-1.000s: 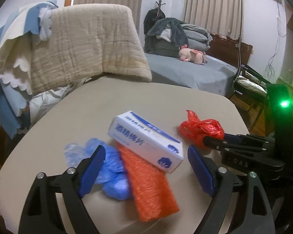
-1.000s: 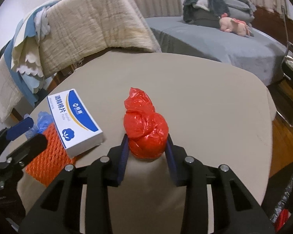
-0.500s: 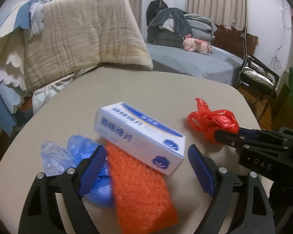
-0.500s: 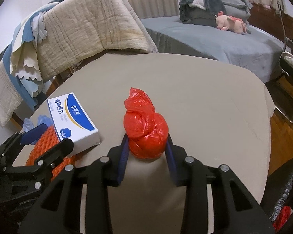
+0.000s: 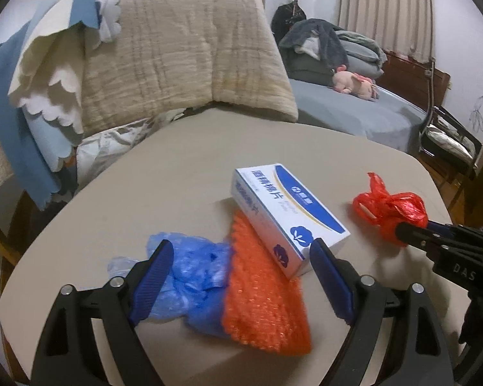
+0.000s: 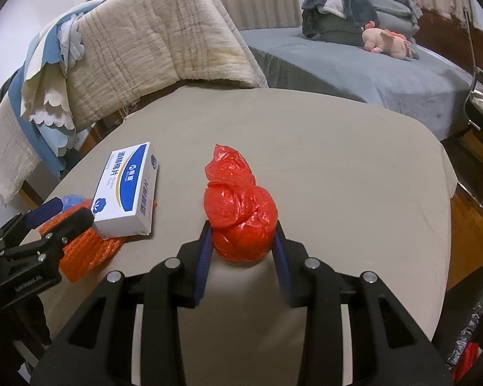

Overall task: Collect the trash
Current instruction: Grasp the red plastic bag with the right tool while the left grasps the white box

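We had the right gripper (image 6: 243, 247) pinched on the red bag (image 6: 240, 217), lifted just off the table (image 6: 338, 148). Left gripper (image 5: 241, 276) hung w/ fingers spread wide over the blue plastic (image 5: 190, 276) & orange mesh (image 5: 260, 292). The white box (image 5: 286, 215) lay ahead, its long axis running diagonally away to the left, nearer the left hand.

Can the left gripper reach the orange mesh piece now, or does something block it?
Probably yes. The left gripper is open right over the orange mesh. But the white and blue box lies on the mesh's far end and the blue plastic touches its side, so they may come along.
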The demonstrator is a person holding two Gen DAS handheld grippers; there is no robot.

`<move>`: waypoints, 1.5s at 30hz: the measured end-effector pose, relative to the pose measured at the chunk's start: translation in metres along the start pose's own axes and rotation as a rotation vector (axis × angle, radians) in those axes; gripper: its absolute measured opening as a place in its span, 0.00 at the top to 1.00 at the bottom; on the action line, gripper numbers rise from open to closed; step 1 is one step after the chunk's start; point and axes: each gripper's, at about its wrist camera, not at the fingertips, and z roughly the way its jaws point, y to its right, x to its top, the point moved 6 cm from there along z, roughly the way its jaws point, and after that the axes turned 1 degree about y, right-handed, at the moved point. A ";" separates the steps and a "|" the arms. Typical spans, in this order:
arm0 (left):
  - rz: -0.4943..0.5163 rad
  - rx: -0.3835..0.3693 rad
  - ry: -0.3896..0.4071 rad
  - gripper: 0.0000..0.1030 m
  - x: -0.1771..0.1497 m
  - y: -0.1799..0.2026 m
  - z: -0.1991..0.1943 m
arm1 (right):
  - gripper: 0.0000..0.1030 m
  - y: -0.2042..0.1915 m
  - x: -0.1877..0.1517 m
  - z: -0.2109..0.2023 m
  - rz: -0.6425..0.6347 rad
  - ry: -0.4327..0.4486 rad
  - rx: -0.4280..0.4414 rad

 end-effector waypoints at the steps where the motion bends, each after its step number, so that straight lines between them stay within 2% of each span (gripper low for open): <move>1: -0.001 -0.004 0.002 0.18 0.001 0.000 -0.001 | 0.67 0.000 0.001 0.000 -0.001 0.001 -0.001; 7: 0.008 -0.070 0.017 0.18 0.012 0.027 -0.006 | 0.67 0.010 0.007 -0.002 0.009 0.012 -0.018; 11: 0.013 -0.089 0.010 0.18 0.016 0.048 -0.002 | 0.67 0.019 0.010 -0.003 0.016 0.015 -0.027; 17: 0.017 -0.058 -0.020 0.18 0.020 0.064 0.021 | 0.67 0.029 0.008 0.000 0.034 0.009 -0.025; 27: -0.005 0.019 -0.094 0.19 0.021 0.060 0.061 | 0.67 0.033 0.006 0.007 0.053 0.003 -0.011; 28: -0.007 0.019 -0.099 0.22 0.019 0.059 0.063 | 0.67 0.033 0.006 0.007 0.052 0.003 -0.009; 29: -0.006 0.020 -0.101 0.32 0.018 0.058 0.064 | 0.67 0.033 0.006 0.008 0.051 0.002 -0.007; 30: -0.007 0.014 -0.105 0.32 0.017 0.058 0.064 | 0.67 0.032 0.006 0.008 0.051 0.001 -0.006; 39: -0.014 -0.066 -0.042 0.35 0.020 0.058 0.038 | 0.67 0.031 0.006 0.000 0.051 0.020 -0.007; 45: 0.006 -0.116 0.006 0.36 0.031 0.071 0.012 | 0.67 0.033 0.013 -0.025 0.063 0.070 -0.011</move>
